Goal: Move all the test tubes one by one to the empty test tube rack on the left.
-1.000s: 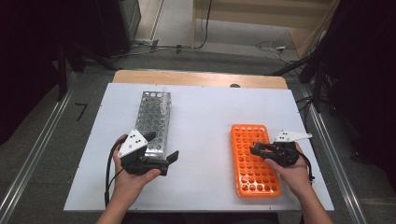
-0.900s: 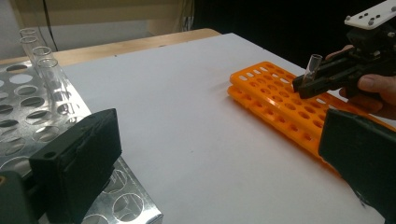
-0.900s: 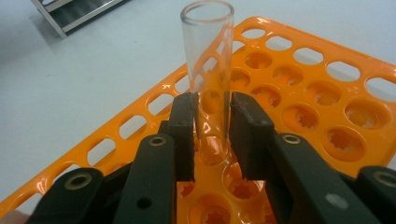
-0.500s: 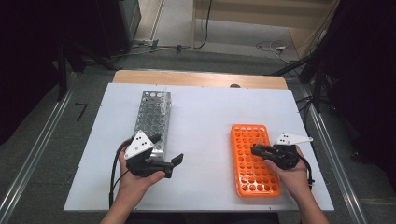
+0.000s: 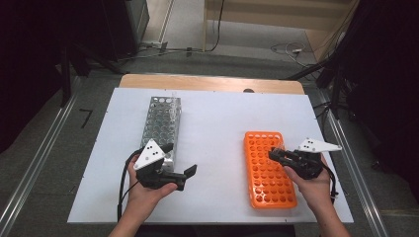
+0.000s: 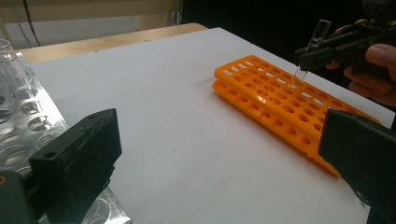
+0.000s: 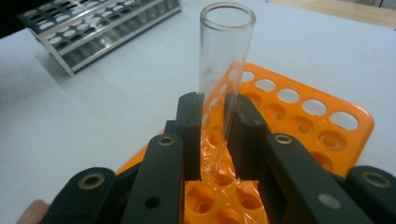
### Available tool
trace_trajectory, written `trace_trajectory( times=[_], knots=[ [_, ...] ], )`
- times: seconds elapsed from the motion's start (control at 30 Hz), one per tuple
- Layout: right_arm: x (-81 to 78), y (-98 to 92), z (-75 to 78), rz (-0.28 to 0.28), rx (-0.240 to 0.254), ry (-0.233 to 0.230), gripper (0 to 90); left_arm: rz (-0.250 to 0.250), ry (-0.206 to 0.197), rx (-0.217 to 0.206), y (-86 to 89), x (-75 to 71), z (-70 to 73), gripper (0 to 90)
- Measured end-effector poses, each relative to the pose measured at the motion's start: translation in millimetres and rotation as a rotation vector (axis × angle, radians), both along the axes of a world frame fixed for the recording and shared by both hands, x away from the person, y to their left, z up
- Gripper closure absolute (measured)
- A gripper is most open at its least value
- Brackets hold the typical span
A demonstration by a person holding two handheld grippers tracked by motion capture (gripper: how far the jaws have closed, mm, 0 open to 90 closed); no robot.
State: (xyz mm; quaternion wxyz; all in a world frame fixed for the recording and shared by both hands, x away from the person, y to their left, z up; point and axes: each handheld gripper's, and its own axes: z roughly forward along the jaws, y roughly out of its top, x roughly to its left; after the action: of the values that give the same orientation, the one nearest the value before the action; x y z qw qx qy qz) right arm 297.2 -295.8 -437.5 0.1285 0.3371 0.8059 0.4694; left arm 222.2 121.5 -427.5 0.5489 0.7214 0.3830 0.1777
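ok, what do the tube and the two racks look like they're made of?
Tube: clear glass by the look, see-through with a smooth glossy rim; clear plastic can't be ruled out. Orange rack: moulded plastic, uniform colour, slight sheen. Grey rack: metal, probably aluminium or steel, silvery reflective perforated sheet.

In the high view, the glass tube held at the right gripper (image 5: 276, 154) is too small to make out against the orange rack (image 5: 269, 170). The person's right hand (image 5: 316, 185) covers the rack's edge at 3 o'clock. The left gripper (image 5: 180, 160) and left hand (image 5: 148, 190) hide the near end of the metal rack (image 5: 160, 123).

In the left gripper view, the metal rack (image 6: 18, 116) is cut off by the edge at 9 o'clock.

In the right gripper view, the tube (image 7: 224, 70) passes behind the black jaws; its rounded bottom blurs against the orange rack (image 7: 299, 112). The faint marking on the glass is illegible.
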Motion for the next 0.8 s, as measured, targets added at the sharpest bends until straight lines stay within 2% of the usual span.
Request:
trace_trajectory(
  times=[0.33,0.8],
  knots=[
    [-8.6,19.7,6.9,0.056,0.022,0.002,73.9,-0.02,-0.003,-0.005,-7.2,-0.7,2.6,0.0],
    [-22.1,57.3,5.6,0.154,0.016,0.014,73.9,-0.061,-0.002,-0.01,-21.2,-3.0,5.4,0.0]
  ],
)
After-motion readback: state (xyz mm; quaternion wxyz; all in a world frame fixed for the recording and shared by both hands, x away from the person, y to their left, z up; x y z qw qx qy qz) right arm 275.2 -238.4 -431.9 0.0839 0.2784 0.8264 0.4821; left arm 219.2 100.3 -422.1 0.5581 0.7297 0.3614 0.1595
